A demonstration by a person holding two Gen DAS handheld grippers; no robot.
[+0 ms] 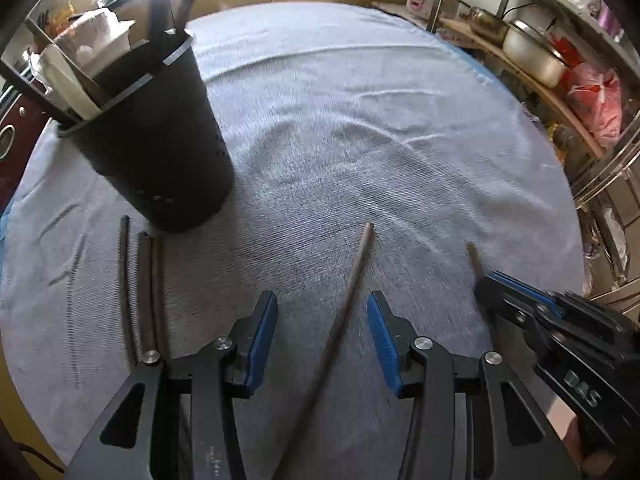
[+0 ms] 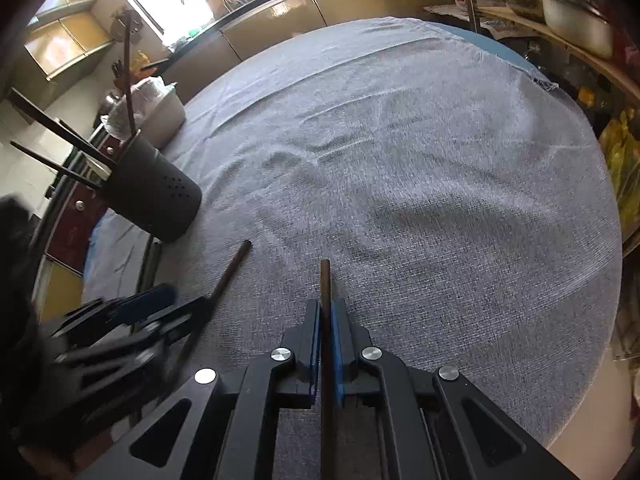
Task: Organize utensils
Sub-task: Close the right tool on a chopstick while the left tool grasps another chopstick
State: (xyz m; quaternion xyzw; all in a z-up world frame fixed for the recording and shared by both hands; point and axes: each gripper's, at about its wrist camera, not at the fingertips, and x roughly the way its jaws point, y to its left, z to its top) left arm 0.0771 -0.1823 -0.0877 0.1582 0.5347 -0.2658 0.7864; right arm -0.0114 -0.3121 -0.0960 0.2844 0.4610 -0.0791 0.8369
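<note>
A black perforated utensil holder (image 1: 160, 140) stands on the grey cloth at the left, with dark chopsticks and a white utensil in it; it also shows in the right wrist view (image 2: 156, 196). My left gripper (image 1: 322, 304) is open, its blue pads either side of a brown chopstick (image 1: 352, 280) that lies on the cloth. My right gripper (image 2: 326, 308) is shut on another brown chopstick (image 2: 325, 280), whose tip sticks out ahead. The right gripper also shows in the left wrist view (image 1: 504, 288). Three dark chopsticks (image 1: 140, 292) lie left of the left gripper.
The grey cloth (image 2: 420, 160) covers a round table. Metal shelves with pots (image 1: 532, 52) and plastic bags (image 1: 596, 104) stand to the right. Yellow cabinets (image 2: 340, 8) run along the back. A box with wrapped things (image 2: 160, 108) sits behind the holder.
</note>
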